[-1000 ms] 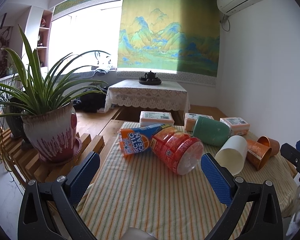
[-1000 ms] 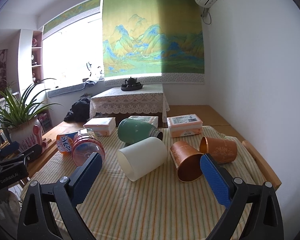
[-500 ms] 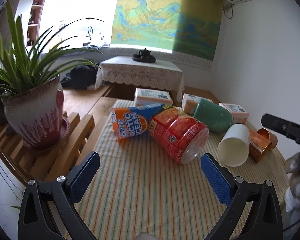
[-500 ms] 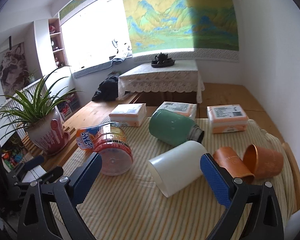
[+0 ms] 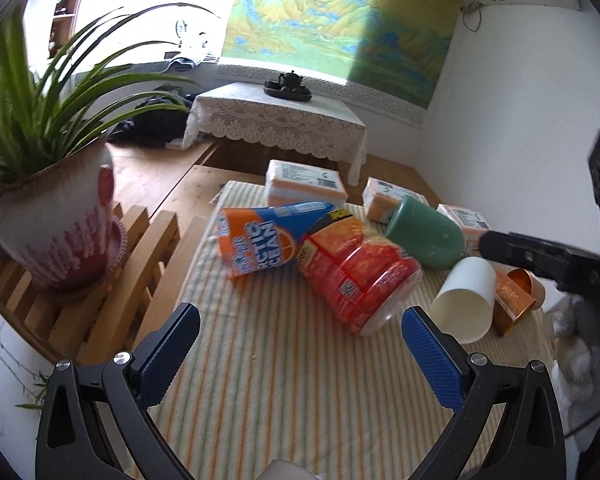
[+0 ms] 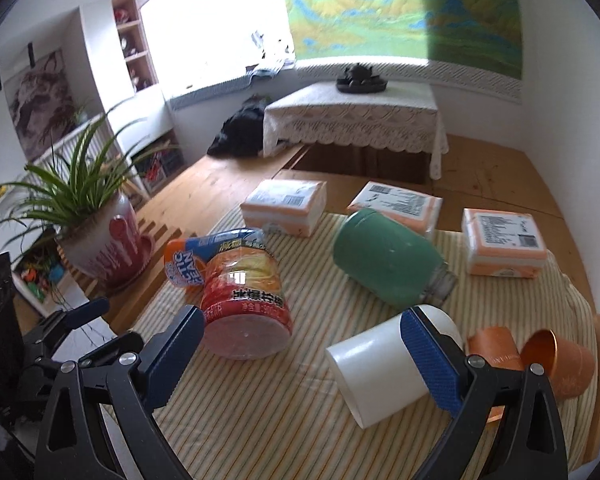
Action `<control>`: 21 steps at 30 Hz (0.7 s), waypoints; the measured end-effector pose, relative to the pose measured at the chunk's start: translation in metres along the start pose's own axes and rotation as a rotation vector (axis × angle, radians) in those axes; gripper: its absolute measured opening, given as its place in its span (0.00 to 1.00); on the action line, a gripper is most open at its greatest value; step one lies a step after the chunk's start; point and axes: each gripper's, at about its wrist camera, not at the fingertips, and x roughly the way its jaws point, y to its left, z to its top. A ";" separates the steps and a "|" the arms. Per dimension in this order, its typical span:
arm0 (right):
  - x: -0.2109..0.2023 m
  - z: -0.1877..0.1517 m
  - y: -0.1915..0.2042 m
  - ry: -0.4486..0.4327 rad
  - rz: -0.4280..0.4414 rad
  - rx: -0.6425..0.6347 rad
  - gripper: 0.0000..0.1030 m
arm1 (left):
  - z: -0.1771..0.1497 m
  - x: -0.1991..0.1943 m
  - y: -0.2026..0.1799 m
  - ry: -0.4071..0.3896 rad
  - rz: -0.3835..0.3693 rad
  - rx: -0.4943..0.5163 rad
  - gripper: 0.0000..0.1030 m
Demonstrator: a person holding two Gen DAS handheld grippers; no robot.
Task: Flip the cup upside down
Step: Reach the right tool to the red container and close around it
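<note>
Both tongs spread, holding nothing: left tongs, right tongs. White cup on its side on striped table, just ahead of right tongs, touching the right blue pad. Two copper cups tipped to the right. One green jar beyond. One orange pack reading "RCTIC EAN", one red jar. Three tissue packs farther back.
</note>
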 end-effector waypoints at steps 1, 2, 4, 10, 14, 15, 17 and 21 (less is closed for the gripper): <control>0.009 0.006 0.007 0.036 0.003 -0.022 0.94 | -0.002 -0.002 0.004 0.001 0.008 -0.003 0.99; 0.016 0.011 0.011 0.062 0.005 -0.032 0.94 | -0.006 -0.006 0.008 0.000 0.017 -0.007 0.99; 0.035 0.022 0.022 0.134 0.012 -0.059 0.94 | -0.013 -0.013 0.018 -0.005 0.033 -0.018 0.99; 0.086 0.048 0.053 0.310 0.006 -0.172 0.94 | -0.030 -0.029 0.050 -0.007 0.061 -0.078 0.99; 0.111 0.052 0.069 0.404 -0.024 -0.259 0.94 | -0.035 -0.039 0.067 -0.030 0.085 -0.088 0.99; 0.116 0.052 0.071 0.425 -0.029 -0.273 0.94 | -0.035 -0.041 0.070 -0.036 0.090 -0.089 0.99; 0.126 0.054 0.073 0.458 -0.038 -0.288 0.94 | -0.037 -0.046 0.076 -0.044 0.098 -0.090 0.99; 0.142 0.053 0.079 0.532 -0.030 -0.334 0.93 | -0.039 -0.047 0.087 -0.039 0.103 -0.099 0.99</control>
